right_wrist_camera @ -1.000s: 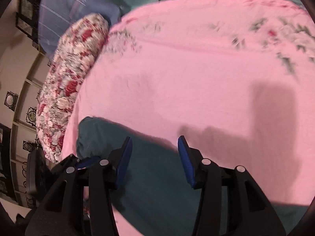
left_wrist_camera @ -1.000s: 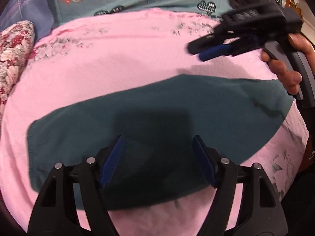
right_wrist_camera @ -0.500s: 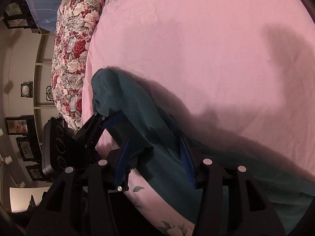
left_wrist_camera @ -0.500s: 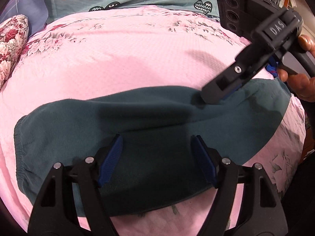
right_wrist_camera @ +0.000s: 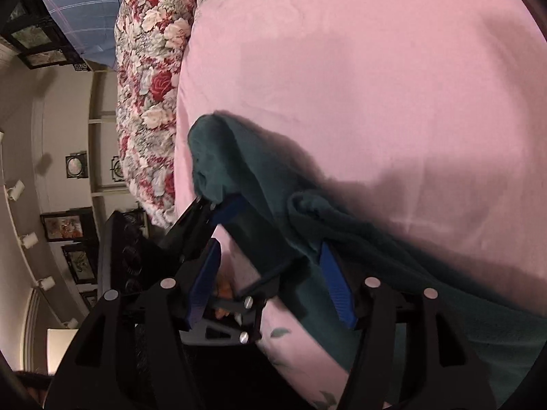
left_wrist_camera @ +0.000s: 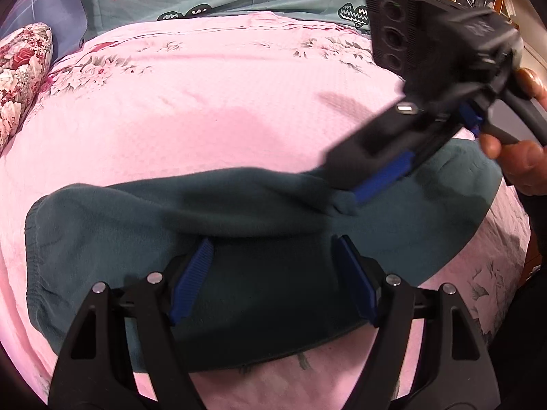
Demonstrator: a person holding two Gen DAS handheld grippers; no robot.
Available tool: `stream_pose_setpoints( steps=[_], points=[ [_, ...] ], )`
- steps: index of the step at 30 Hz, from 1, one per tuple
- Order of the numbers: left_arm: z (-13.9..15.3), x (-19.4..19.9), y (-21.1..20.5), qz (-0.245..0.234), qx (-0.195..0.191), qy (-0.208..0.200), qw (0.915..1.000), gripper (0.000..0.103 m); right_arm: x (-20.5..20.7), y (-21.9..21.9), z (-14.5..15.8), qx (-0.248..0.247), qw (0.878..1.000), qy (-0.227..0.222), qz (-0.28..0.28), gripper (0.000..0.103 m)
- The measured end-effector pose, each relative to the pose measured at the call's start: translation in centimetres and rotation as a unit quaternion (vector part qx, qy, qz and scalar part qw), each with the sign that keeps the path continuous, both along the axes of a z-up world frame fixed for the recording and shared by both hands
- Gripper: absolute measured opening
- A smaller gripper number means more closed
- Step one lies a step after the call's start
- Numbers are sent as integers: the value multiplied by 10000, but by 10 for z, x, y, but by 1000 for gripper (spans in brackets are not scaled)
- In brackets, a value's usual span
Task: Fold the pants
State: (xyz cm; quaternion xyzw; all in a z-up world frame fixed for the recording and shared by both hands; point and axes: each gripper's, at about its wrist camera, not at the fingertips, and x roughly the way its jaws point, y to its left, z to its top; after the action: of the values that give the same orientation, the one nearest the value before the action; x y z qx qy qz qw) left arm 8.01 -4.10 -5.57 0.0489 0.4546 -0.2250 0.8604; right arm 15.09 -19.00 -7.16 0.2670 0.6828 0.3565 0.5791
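Holding my left gripper (left_wrist_camera: 271, 282) spread above the near half of the teal pants (left_wrist_camera: 112, 225), which lie across the pink bedspread (left_wrist_camera: 205, 102), I work the fold with my right gripper (left_wrist_camera: 355, 201); whether it pinches I cannot tell. Next: carry that raised far edge nearward, squarely.

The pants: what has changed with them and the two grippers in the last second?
The right gripper came down from above the bed to the far edge of the pants and bunched up a ridge there. The left gripper stayed open over the near part; the pink bedspread is unchanged.
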Motion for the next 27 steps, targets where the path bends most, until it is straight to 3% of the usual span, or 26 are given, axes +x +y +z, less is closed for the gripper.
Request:
stream_pose_setpoints(
  steps=[3,7,10,15,17,21,24,27],
  points=[
    [1,2,0,4,-27,0,10000,76,7,-10,8,-324,9985,-396,-167,59],
    [1,2,2,11,-98,15,10000,76,8,-23,5,-494,9979,-389,-183,58],
    [1,3,3,5,-100,7,10000,76,14,-27,10,-453,9964,-665,-285,58],
    [1,3,3,4,-115,14,9999,76,2,4,2,-214,9992,-242,227,60],
    [1,2,3,5,-128,13,9999,76,-7,14,9,159,9989,19,429,61],
    [1,3,2,2,-125,13,9999,76,-18,23,18,81,9976,-88,679,62],
    [1,3,3,6,-145,9,9999,76,-8,17,4,-376,9979,-292,436,62],
    [0,2,5,18,-212,27,9998,76,-3,9,7,-340,9976,-524,290,58]
  ],
)
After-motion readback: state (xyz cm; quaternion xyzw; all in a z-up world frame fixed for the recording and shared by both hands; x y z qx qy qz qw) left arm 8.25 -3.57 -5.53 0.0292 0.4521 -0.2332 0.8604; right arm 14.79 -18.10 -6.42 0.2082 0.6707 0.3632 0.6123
